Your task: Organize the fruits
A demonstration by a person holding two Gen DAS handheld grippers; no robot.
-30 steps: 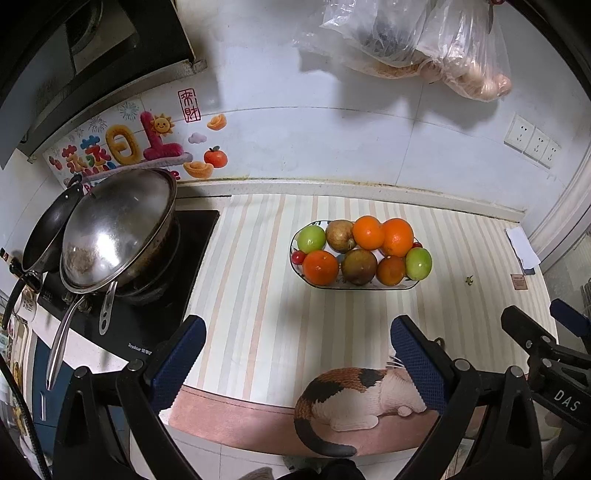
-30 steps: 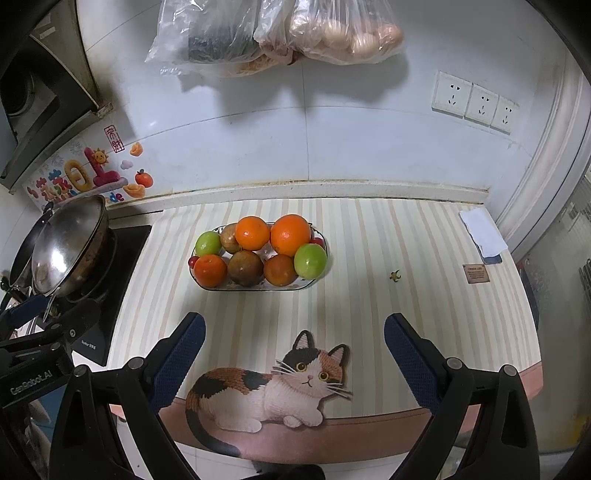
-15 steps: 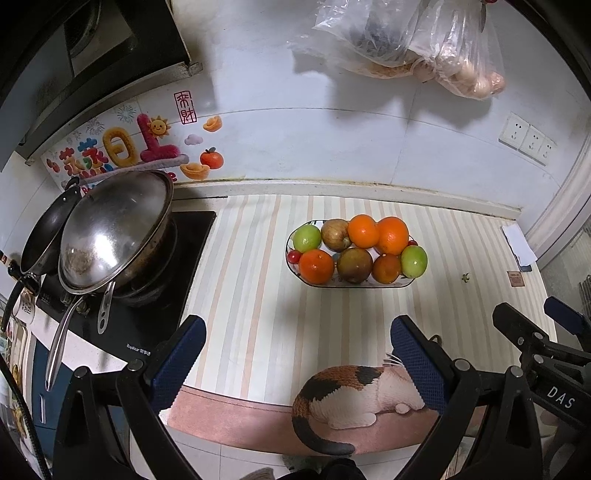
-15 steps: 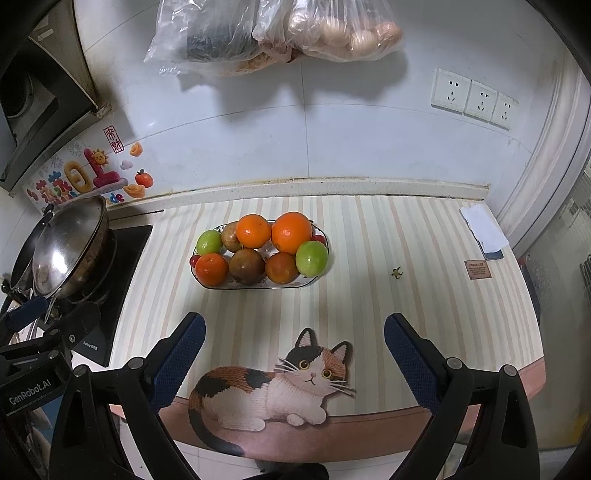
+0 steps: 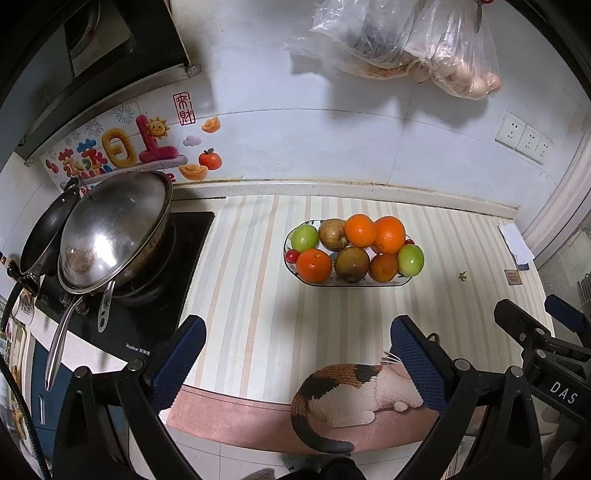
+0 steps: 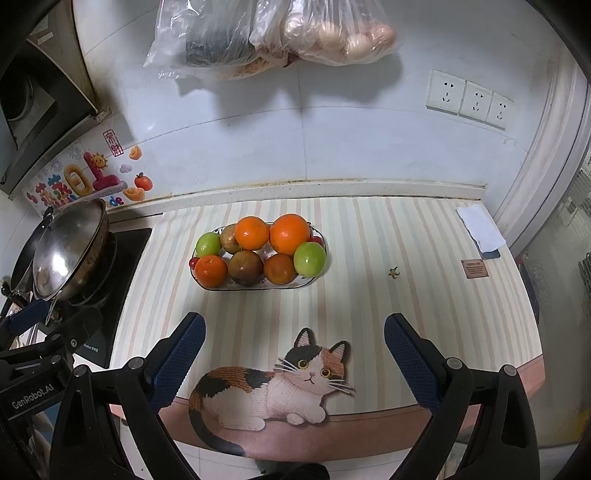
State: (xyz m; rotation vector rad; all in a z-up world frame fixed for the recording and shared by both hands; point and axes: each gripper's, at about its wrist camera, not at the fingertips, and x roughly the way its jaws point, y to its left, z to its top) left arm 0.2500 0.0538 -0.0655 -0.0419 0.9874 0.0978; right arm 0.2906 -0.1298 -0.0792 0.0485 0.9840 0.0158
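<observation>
An oval fruit plate stands mid-counter, piled with oranges, green fruits, brown fruits and small red ones. My left gripper is open and empty, held above the counter's front edge, well short of the plate. My right gripper is open and empty, over the cat picture, also short of the plate. The right gripper's body shows at the left wrist view's right edge.
A steel wok and a dark pan sit on a black induction hob at the left. Plastic bags hang on the wall. A white cloth and a small card lie at the right.
Both grippers have drifted slightly; the plate sits a touch lower left in the left view and slightly higher in the right view. Both stay open.
</observation>
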